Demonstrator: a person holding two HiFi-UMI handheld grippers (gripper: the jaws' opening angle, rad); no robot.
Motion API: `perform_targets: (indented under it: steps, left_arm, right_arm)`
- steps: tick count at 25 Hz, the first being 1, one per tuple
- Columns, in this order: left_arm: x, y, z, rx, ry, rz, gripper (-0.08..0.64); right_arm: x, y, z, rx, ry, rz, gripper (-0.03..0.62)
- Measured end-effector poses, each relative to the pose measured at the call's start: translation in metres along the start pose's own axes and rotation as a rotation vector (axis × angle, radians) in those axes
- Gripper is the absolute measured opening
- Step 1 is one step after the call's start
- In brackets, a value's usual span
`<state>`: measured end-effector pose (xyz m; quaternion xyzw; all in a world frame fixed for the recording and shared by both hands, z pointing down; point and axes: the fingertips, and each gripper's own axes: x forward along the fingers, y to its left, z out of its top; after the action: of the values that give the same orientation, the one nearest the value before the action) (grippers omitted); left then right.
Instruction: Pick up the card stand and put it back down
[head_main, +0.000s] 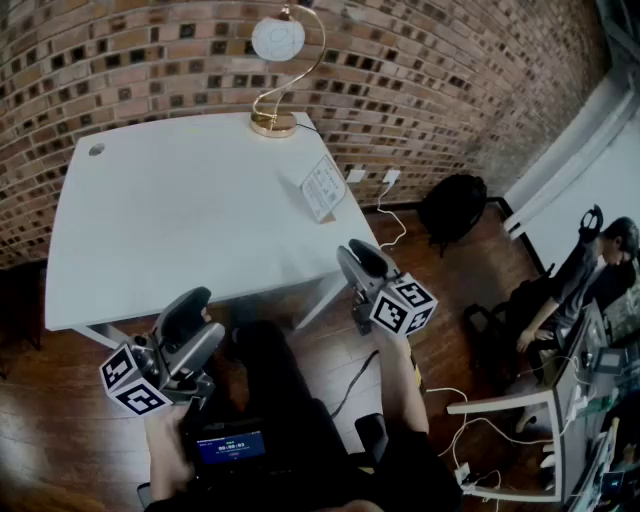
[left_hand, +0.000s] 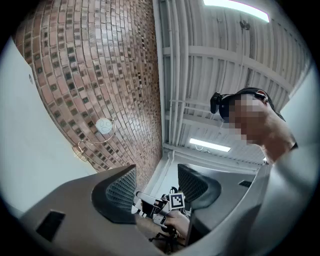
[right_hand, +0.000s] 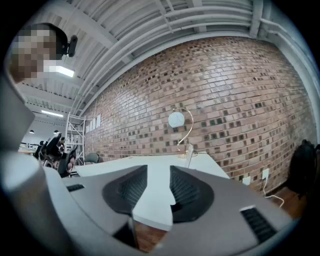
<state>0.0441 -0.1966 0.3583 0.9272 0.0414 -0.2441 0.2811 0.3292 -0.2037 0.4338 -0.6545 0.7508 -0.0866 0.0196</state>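
Observation:
The card stand (head_main: 324, 187) is a small upright white card standing near the right edge of the white table (head_main: 180, 220). In the right gripper view the card stand (right_hand: 190, 155) shows thin and edge-on, far beyond the jaws. My right gripper (head_main: 352, 262) hovers off the table's near right corner, open with nothing between its jaws, well short of the stand. My left gripper (head_main: 195, 312) is held low in front of the table's near edge, open and empty, tilted up toward the wall and ceiling.
A gold lamp (head_main: 275, 60) with a white globe stands at the table's far edge. A brick wall (head_main: 420, 70) runs behind. A cable and a black bag (head_main: 452, 208) lie on the wooden floor at right. A seated person (head_main: 590, 275) and a desk are at far right.

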Motion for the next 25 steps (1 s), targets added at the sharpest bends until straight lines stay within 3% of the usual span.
perform_targets:
  steps: [6,13,23,24,25]
  left_arm:
    - [-0.005,0.016,-0.007,-0.027,-0.026,0.038,0.249]
    - [0.001,0.035,0.003,-0.001,-0.023,0.04,0.249]
    - [0.018,0.053,0.04,0.059,-0.067,0.017,0.249]
    - [0.02,0.056,0.043,0.06,-0.069,0.016,0.249]
    - [0.022,0.059,0.045,0.06,-0.071,0.017,0.249]
  right_arm:
    - [0.021,-0.033,0.0,-0.023,0.052,-0.021,0.172]
    - [0.063,-0.083,0.0,0.0,0.075,-0.094,0.181]
    - [0.126,-0.1,0.0,0.018,0.143,-0.063,0.179]
    - [0.128,-0.1,0.0,0.019,0.146,-0.054,0.155]
    - [0.13,-0.1,0.001,0.023,0.144,-0.043,0.075]
